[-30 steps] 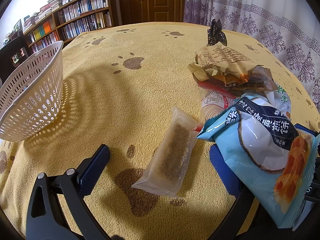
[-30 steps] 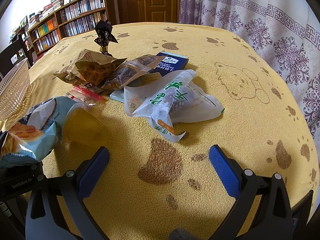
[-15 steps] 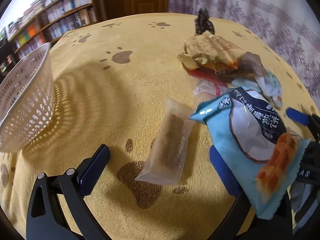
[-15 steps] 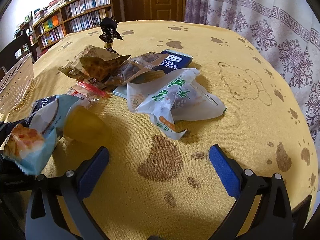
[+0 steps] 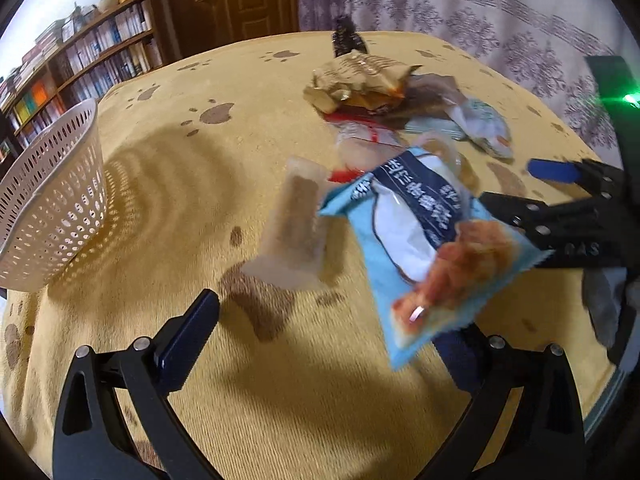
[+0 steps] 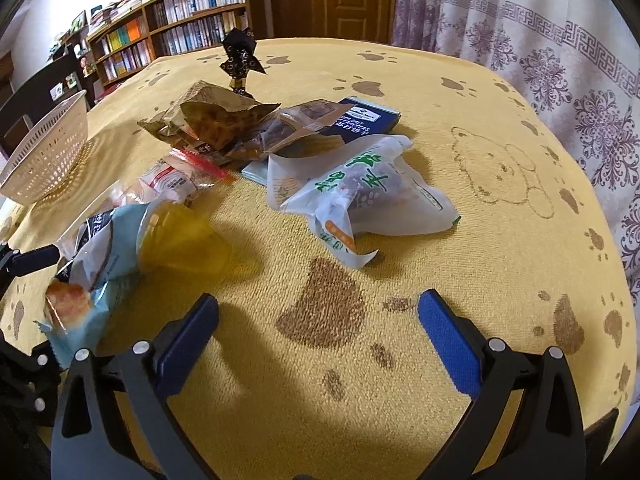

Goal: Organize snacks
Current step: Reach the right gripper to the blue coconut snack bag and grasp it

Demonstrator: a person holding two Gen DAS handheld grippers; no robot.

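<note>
- Left wrist view: left gripper (image 5: 326, 344) has its fingers spread wide, nothing between the pads.
- Light blue snack packet (image 5: 420, 248) sits right of centre and covers the right finger; whether it rests on that finger cannot be told.
- Clear bar wrapper (image 5: 296, 224) lies flat on the yellow cloth (image 5: 200, 140), just left of the packet.
- White perforated basket (image 5: 52, 200) stands at left edge, well apart.
- Right wrist view: right gripper (image 6: 318, 320) is released and empty above the cloth; white bag with green lettering (image 6: 368, 196) lies at centre.
</note>
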